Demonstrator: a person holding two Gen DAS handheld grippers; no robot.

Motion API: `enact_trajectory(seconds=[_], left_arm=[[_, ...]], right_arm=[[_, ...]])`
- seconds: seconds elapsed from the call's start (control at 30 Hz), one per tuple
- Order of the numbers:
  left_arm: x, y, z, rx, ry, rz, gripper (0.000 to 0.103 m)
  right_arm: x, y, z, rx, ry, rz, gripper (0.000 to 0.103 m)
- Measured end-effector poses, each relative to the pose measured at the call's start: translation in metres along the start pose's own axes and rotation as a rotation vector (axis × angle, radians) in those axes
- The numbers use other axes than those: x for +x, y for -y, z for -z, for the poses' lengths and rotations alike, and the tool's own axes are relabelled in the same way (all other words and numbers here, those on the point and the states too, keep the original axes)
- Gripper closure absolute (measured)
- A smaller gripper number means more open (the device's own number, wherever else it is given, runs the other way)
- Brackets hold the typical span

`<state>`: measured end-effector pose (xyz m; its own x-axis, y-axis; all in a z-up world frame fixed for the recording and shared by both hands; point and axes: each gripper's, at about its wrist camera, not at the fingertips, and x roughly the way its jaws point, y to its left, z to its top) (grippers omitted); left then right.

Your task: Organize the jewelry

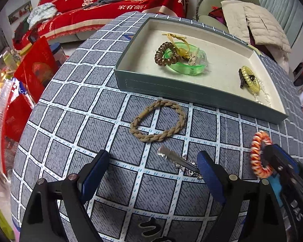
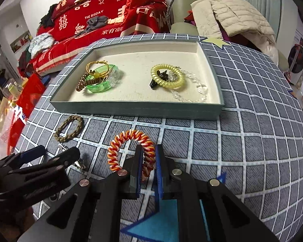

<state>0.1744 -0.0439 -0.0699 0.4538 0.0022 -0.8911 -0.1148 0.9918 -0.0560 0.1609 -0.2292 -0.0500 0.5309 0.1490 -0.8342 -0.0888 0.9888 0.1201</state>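
On worktop (image 2: 252, 141): R tongs (image 2: 148, 161) pinching orange coil band (image 2: 119, 141); L tongs (image 1: 153, 173) spread over hair clip (image 1: 177, 159), near braided band (image 1: 157, 121).

My right hand-held gripper (image 2: 148, 157) points steeply downward, its blue-padded fingers (image 2: 158, 161) pinched nearly together on a coil. My left hand-held gripper (image 1: 153, 167) also tilts down, its fingers (image 1: 96, 171) spread wide apart, gripping nothing.
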Motion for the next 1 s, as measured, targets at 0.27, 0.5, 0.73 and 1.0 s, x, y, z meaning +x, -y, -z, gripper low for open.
enact_trajectory(seconds=[0.27,0.5,0.73,1.0], left_arm=[[-0.012,0.015,0.009,0.129,0.041,0.055,0.044],[-0.020,0.011,0.020,0.229,0.072,0.166,0.070],[-0.025,-0.005,0.029,0.264,0.069,0.264,0.070],[-0.031,-0.012,0.031,0.330,0.097,0.255,0.070]], right_arm=[[-0.019,0.012,0.009,0.051,0.031,-0.025,0.090],[-0.032,0.016,0.018,0.092,0.055,-0.053,0.090],[-0.037,0.015,0.026,0.120,0.058,-0.083,0.090],[-0.042,0.011,0.030,0.118,0.063,-0.092,0.090]])
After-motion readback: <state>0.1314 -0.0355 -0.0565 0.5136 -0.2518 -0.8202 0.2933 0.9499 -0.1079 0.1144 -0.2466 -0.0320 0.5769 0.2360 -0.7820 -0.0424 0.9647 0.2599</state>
